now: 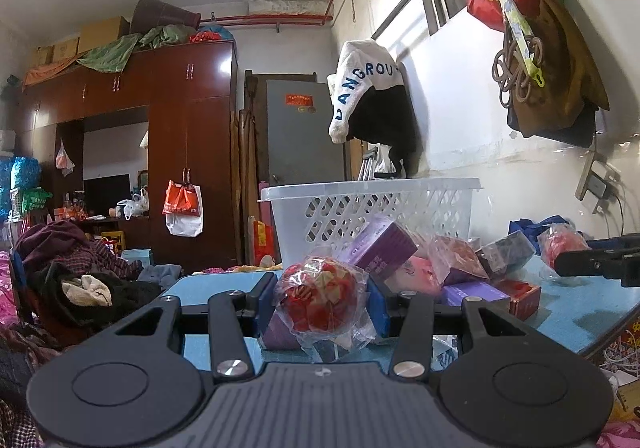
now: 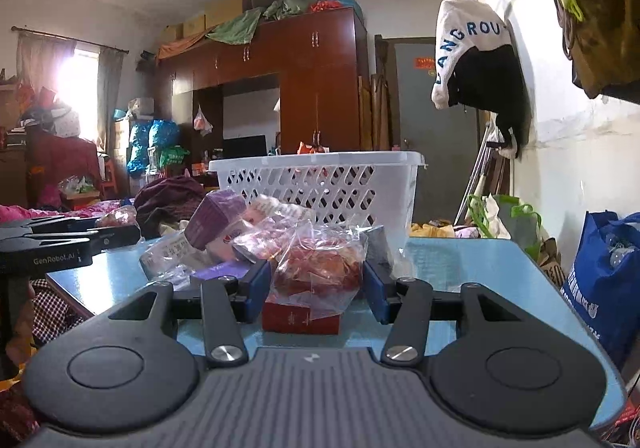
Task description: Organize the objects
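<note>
**A:** What is on the left?

**B:** The left gripper (image 1: 322,302) points level over a blue table (image 1: 216,284). Its blue pads sit against both sides of a red ball in a clear plastic bag (image 1: 320,298), so it appears to have hold of it with the jaws partly closed.

**A:** And moving right?

**B:** A heap of packets and purple boxes (image 1: 382,248) lies in the middle of the table. Behind it stands a white basket (image 1: 372,203), which looks empty from here. Further right, the right gripper (image 2: 314,284) has its pads on either side of a clear bag of red items (image 2: 320,268), which rests on a red box (image 2: 300,320). The jaws are partly closed; the pads seem to touch the bag, so it looks gripped.

**A:** Which step is this?

**B:** Probably the pick-up: both bags gripped, neither clearly lifted. The next move likely calls for raising each bag above the basket rim, carrying it over the heap, and letting go inside.
</note>
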A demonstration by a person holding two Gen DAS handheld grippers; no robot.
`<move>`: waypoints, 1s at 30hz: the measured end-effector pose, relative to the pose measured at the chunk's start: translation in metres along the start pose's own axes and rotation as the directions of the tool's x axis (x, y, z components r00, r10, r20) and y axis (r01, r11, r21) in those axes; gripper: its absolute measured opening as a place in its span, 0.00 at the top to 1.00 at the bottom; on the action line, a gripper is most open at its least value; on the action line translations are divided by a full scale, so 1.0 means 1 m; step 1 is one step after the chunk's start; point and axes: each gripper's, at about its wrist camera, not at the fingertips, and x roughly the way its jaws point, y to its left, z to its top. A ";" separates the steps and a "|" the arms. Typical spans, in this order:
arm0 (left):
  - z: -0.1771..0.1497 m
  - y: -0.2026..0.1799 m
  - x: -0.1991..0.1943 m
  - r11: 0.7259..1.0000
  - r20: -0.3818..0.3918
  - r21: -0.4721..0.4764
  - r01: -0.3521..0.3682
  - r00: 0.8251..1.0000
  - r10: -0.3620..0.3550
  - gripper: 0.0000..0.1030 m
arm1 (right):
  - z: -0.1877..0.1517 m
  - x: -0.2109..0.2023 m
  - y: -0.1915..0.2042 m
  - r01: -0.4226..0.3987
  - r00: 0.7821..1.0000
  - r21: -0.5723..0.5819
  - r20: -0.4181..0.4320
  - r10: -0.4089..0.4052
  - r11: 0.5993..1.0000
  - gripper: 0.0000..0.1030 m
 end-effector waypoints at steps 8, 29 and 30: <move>0.017 0.002 0.002 1.000 0.032 -0.008 0.021 0.999 -0.020 0.51 | 0.018 -0.008 0.000 0.003 0.999 -0.016 0.038 -0.003 1.000 0.48; 0.129 -0.007 0.199 0.997 -0.166 -0.052 0.060 0.984 -0.068 0.11 | 0.131 0.162 -0.032 0.022 0.995 0.004 -0.093 -0.022 1.000 0.04; 0.128 -0.005 0.196 0.997 -0.162 -0.063 0.051 0.985 -0.061 0.11 | 0.129 0.156 -0.034 0.021 0.996 0.025 -0.083 -0.019 0.999 0.00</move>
